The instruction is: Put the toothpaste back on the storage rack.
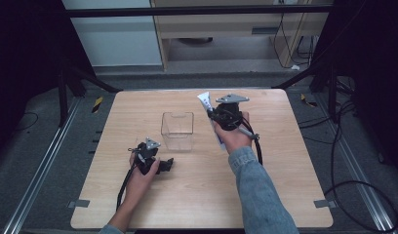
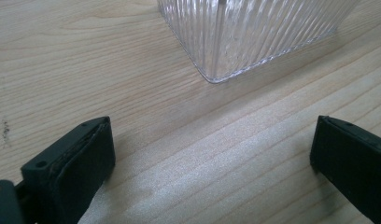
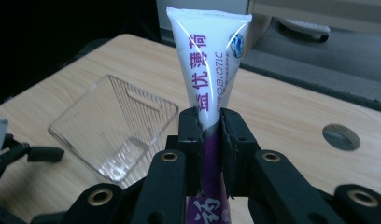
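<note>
I am holding my right hand-held gripper (image 3: 209,135) closed tight on a white and purple toothpaste tube (image 3: 208,65), its jaws pinching the tube across its middle so the flat crimped end is sticking up above them. In the high view the tube (image 1: 205,102) is sitting off the desk (image 1: 285,161), just right of the clear ribbed plastic container (image 1: 177,129). My left hand-held gripper (image 2: 212,154) is resting low over the desk near that container (image 2: 254,32), jaws standing wide apart, gripping nothing.

high: overhead, forward-down | gripper cams: low, close | shared: clear bin (image 1: 177,130)
</note>
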Tool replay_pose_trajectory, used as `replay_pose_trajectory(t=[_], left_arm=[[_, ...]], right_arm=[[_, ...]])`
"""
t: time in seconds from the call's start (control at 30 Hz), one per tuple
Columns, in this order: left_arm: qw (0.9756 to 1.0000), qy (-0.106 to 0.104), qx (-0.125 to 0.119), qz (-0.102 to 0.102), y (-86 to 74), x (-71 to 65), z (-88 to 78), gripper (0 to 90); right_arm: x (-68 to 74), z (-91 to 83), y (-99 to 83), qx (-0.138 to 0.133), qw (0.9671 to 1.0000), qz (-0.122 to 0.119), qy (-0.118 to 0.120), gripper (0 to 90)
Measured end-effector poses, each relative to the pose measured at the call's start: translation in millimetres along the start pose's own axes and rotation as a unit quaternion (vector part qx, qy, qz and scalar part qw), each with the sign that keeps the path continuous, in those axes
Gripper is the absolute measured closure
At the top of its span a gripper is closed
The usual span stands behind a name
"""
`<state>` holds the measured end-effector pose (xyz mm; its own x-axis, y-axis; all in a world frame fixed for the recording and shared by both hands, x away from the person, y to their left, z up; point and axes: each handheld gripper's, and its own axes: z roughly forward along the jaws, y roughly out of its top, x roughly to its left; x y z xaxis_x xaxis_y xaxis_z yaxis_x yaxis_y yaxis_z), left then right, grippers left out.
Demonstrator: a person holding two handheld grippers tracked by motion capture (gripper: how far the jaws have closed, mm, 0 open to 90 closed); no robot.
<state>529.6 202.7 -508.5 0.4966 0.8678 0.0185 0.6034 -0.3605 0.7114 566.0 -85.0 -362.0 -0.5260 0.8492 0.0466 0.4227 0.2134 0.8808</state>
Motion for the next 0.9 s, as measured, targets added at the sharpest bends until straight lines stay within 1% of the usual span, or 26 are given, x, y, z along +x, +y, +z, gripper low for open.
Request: replay_pose_trajectory(t=[0.07,0.17,0.37,0.43,0.47,0.5,0.53,0.57,0.7,0.83,0.9], left_arm=[[1.0000,0.000,-0.001,-0.001,0.0,-0.2,0.1,0.0],[1.0000,0.000,-0.001,0.000,0.0,0.0,0.2,0.0],[1.0000,0.000,-0.002,-0.001,0.1,-0.1,0.3,0.0],[1.0000,0.000,-0.001,-0.001,0.1,-0.1,0.3,0.0],[1.0000,0.000,-0.001,-0.001,0.1,-0.1,0.3,0.0],[1.0000,0.000,-0.001,-0.001,0.1,-0.1,0.3,0.0],[1.0000,0.000,-0.001,-0.001,0.1,-0.1,0.3,0.0],[1.0000,0.000,-0.002,-0.001,0.1,-0.1,0.3,0.0],[1.0000,0.000,-0.002,0.000,0.2,0.0,0.3,0.0],[1.0000,0.000,-0.002,0.000,0.3,0.1,0.6,0.0],[1.0000,0.000,-0.002,0.000,0.4,0.1,0.7,0.0]], right_arm=[[6.1,0.4,10.7,-0.017,0.9999,0.001,0.004,79.7],[13.1,1.8,20.8,-0.030,0.9995,-0.003,0.008,79.6],[28.0,6.5,41.1,-0.048,0.9986,-0.012,0.019,79.6],[32.1,9.1,47.1,-0.054,0.9983,-0.016,0.016,79.6],[32.1,9.1,47.1,-0.054,0.9983,-0.016,0.016,79.6],[35.3,11.3,52.0,-0.061,0.9980,-0.017,0.005,79.6],[36.5,12.6,54.2,-0.061,0.9980,-0.016,-0.001,79.6],[37.4,14.3,56.2,-0.062,0.9980,-0.013,-0.001,79.6],[39.6,21.1,62.7,-0.069,0.9975,-0.014,0.002,79.6],[46.7,27.9,68.9,-0.080,0.9967,-0.013,0.011,79.6],[50.5,31.4,70.9,-0.084,0.9962,-0.017,0.014,79.5]])
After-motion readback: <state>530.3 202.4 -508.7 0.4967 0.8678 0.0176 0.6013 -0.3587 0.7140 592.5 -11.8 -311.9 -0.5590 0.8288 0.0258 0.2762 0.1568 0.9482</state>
